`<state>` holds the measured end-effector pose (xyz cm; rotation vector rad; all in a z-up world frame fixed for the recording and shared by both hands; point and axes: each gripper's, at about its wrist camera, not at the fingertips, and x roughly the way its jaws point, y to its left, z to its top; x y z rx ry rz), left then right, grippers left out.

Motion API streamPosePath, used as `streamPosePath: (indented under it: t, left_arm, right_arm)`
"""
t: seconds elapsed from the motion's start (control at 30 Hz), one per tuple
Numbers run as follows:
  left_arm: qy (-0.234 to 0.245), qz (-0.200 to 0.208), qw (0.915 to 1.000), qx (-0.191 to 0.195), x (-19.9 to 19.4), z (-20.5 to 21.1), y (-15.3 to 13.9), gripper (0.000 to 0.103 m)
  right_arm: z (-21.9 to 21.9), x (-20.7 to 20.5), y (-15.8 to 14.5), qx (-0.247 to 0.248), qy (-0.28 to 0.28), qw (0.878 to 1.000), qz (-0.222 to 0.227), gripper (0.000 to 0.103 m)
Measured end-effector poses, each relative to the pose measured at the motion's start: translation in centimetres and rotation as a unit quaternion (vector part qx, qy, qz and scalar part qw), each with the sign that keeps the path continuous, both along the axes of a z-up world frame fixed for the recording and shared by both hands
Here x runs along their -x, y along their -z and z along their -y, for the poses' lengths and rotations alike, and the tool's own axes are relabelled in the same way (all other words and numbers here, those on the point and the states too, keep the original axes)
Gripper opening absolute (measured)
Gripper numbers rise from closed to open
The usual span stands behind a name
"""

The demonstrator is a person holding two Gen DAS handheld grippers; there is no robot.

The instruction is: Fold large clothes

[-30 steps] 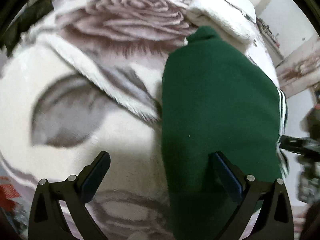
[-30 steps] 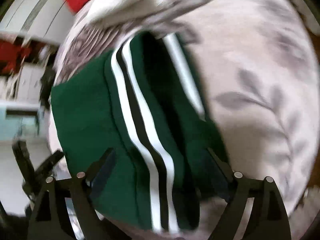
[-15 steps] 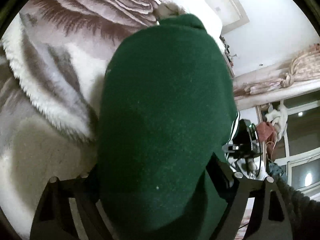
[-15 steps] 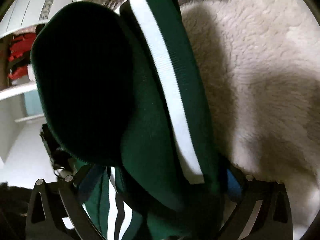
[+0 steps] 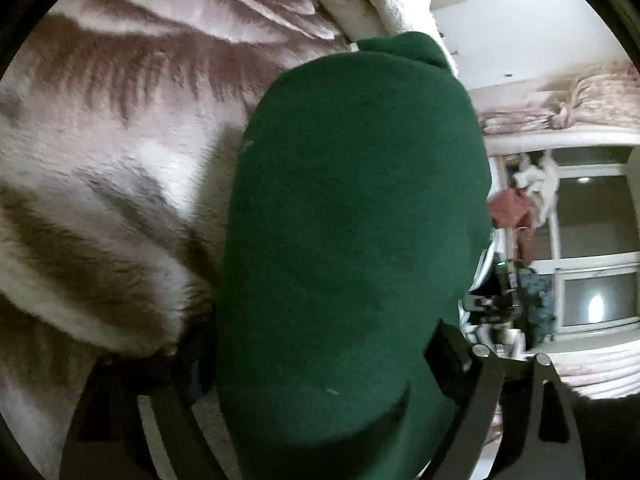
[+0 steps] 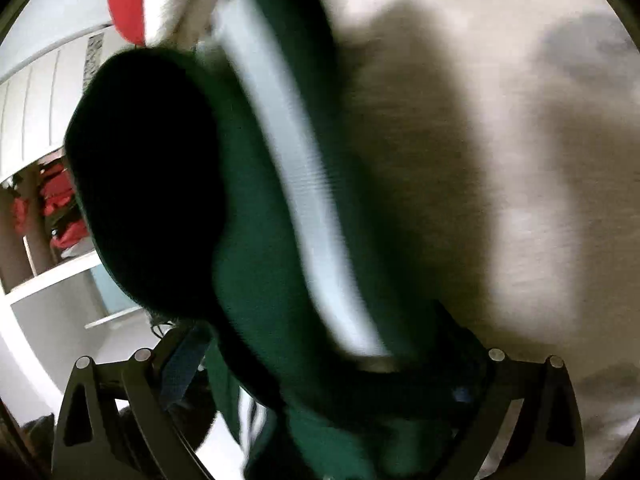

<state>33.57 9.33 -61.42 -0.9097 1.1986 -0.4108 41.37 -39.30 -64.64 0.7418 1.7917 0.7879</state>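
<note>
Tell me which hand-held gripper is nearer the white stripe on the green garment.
Right. The right hand-held gripper grips the green garment beside its white stripe; the left hand-held gripper holds plain green cloth.

The green garment (image 5: 352,240) fills the middle of the left wrist view and hides the left gripper (image 5: 320,364): its fingertips are buried under the cloth, so their spacing cannot be read. The garment's lower end runs off the bottom edge. The right wrist view is motion-blurred; the garment's white stripe (image 6: 304,200) is smeared, and the fleece blanket (image 6: 500,160) shows no pattern. The right gripper (image 6: 320,364) is likewise covered by cloth, fingertips unseen. A red item (image 6: 126,0) is cut by the top edge.
</note>
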Motion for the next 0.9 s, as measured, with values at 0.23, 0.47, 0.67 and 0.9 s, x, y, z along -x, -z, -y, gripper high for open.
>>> streamPosePath:
  t: [0.23, 0.47, 0.67, 0.9]
  left_arm:
    - [-0.003, 0.018, 0.9996, 0.023, -0.2, 0.4, -0.2, 0.089]
    - [0.019, 0.020, 0.9996, 0.011, -1.6, -0.5, -0.6, 0.087]
    - [0.034, 0.032, 0.9989, 0.005, -1.6, -0.2, -0.9, 0.076]
    - [0.043, 0.069, 0.9966, -0.012, -1.7, 0.3, -4.5, 0.056]
  right_arm:
    - [-1.8, 0.8, 0.5, -0.014, 0.000, 1.000, 0.003, 0.103]
    - [-2.8, 2.7, -1.5, -0.062, 0.055, 0.996, -0.024, 0.084]
    - [-2.1, 3.3, 0.0, 0.024, 0.071, 0.997, 0.007, 0.094]
    - [-2.1, 3.2, -3.7, 0.019, 0.096, 0.994, 0.049, 0.063]
